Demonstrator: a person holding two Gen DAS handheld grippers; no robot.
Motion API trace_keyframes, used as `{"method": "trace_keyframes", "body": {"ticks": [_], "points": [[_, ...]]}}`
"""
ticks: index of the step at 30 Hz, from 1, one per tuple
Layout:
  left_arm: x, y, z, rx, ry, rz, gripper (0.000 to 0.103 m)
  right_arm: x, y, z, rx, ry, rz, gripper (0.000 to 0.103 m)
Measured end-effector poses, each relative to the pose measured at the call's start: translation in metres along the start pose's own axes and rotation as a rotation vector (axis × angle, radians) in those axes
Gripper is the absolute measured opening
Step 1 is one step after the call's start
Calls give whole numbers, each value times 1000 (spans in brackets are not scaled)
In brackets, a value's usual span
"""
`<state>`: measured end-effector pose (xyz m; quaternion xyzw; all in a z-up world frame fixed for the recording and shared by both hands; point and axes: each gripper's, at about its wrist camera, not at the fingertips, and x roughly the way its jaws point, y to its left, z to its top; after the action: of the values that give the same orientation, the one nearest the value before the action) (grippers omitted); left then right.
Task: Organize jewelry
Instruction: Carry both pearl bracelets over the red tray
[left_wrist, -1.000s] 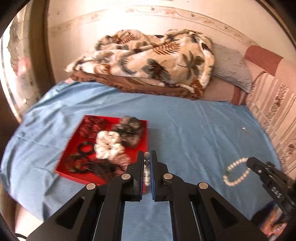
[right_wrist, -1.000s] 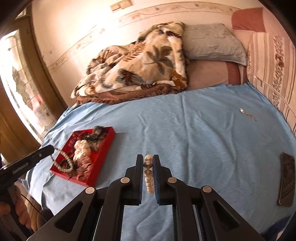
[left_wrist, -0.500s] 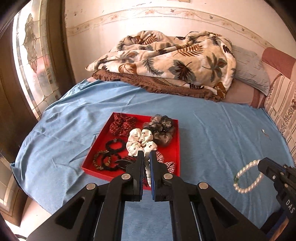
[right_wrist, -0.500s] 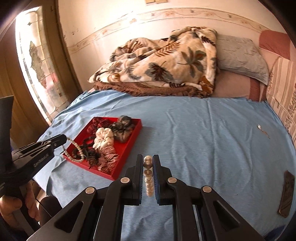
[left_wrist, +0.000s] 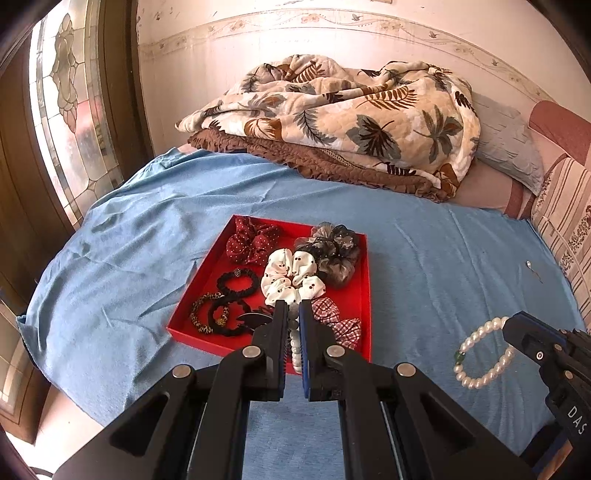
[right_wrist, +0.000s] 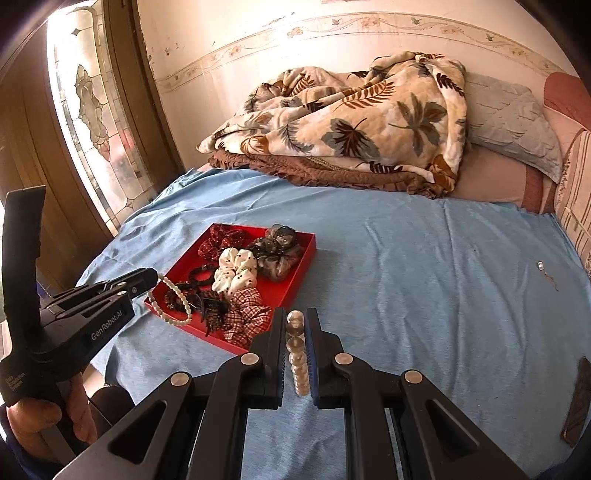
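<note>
A red tray (left_wrist: 365, 280) (right_wrist: 303, 264) lies on the blue bed sheet with several scrunchies and hair ties in it. My left gripper (left_wrist: 293, 308) (right_wrist: 153, 275) is shut on a white pearl bracelet (left_wrist: 294, 343) (right_wrist: 173, 301) that hangs above the tray's near edge. My right gripper (right_wrist: 295, 314) (left_wrist: 511, 325) is shut on a second pearl bracelet (right_wrist: 297, 360) (left_wrist: 480, 354) with a green bead, held above the sheet to the right of the tray.
A leaf-print blanket (left_wrist: 351, 110) and pillows (left_wrist: 506, 144) are piled at the back of the bed. A small silver piece (left_wrist: 532, 267) (right_wrist: 545, 269) lies on the sheet at the far right. A dark phone (right_wrist: 576, 398) lies near the right edge. A stained-glass window (left_wrist: 70, 103) stands left.
Both grippers have swung left toward the tray, each still holding its bracelet. The left bracelet has come over the tray's near edge.
</note>
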<state>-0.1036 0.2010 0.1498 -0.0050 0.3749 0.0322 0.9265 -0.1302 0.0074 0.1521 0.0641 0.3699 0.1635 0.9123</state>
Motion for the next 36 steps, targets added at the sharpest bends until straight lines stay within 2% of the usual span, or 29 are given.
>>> {"method": "trace_keyframes", "body": {"ticks": [11,19,25,30,36], "points": [[9,5,-4,-8,22,-10,6,11,6,5,-4,20,20,11],[21,16,1,-11,38,-52,6,25,17,11,-32,37,32,11],[42,38,19,-6,61,-94,6,38,27,26,-45,36,49,11],[69,61,42,-59,87,-135,6,54,40,40,-69,36,59,11],[103,74,64,-141,114,-229,6,75,52,52,-92,44,67,11]]}}
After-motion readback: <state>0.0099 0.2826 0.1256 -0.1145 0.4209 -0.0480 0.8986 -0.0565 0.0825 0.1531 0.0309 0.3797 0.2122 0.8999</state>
